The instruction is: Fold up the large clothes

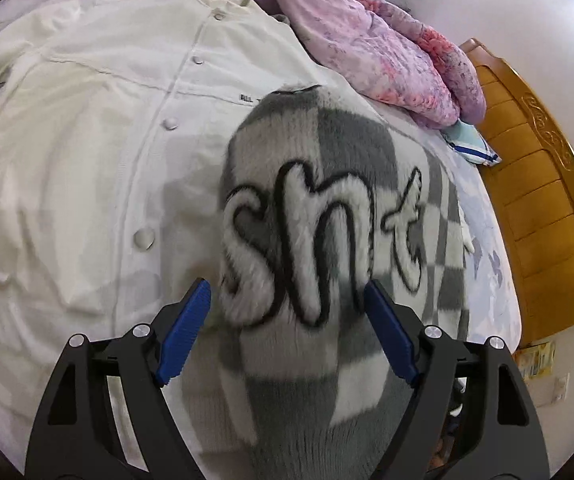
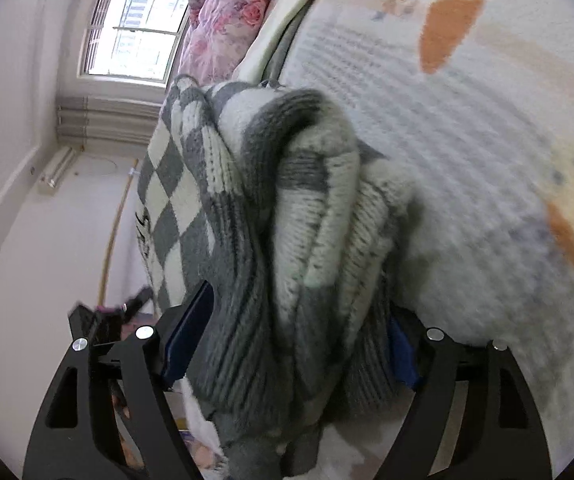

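Note:
A grey-and-white checkered knit sweater (image 1: 327, 216) with fuzzy white letters lies folded on the bed, partly over a cream snap-button jacket (image 1: 99, 128). My left gripper (image 1: 287, 300) is open, its blue pads on either side of the sweater's near end, just above it. In the right wrist view the same sweater (image 2: 287, 240) is bunched in thick folds between my right gripper's (image 2: 299, 340) blue pads; the jaws stand wide around the bundle, and the right pad is mostly hidden by it.
A pink floral quilt (image 1: 387, 44) is heaped at the bed's far side. A wooden headboard (image 1: 547, 208) stands at right. A white knit with orange patches (image 2: 467, 120) lies beside the sweater. A window (image 2: 135, 28) is far left.

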`<state>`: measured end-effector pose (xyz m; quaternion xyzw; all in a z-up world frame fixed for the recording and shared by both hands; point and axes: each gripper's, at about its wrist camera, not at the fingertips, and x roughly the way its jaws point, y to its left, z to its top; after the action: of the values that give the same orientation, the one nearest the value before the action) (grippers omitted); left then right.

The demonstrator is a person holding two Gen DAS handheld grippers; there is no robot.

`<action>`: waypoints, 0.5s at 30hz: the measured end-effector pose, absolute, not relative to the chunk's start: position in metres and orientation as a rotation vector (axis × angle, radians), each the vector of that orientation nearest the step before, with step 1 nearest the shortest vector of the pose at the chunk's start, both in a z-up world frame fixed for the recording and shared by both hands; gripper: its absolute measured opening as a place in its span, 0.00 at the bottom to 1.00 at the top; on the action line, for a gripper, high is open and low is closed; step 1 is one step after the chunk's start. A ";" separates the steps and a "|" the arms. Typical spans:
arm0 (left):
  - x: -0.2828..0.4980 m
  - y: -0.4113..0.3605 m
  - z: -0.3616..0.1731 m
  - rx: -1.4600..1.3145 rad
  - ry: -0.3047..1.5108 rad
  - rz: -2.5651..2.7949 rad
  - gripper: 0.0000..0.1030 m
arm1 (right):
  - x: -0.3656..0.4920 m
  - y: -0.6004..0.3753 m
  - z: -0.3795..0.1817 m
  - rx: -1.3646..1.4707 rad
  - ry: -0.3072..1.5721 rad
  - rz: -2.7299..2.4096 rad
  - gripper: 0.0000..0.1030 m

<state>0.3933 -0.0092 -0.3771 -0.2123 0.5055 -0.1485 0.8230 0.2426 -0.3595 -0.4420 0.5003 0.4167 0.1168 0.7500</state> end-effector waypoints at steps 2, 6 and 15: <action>0.404 -0.015 -0.378 -0.433 1.075 -0.320 0.81 | 0.243 -0.355 -0.435 1.070 0.901 0.251 0.53; 0.424 -0.020 -0.387 -0.451 1.090 -0.327 0.91 | 0.251 -0.353 -0.433 1.059 0.916 0.247 0.51; 0.424 -0.022 -0.404 -0.515 1.052 -0.358 0.76 | 0.244 -0.345 -0.418 0.941 0.912 0.225 0.39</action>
<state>0.4237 -0.0216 -0.4038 -0.2419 0.4935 -0.1682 0.8183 0.2444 -0.3450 -0.4184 0.4365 0.4229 0.1043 0.7872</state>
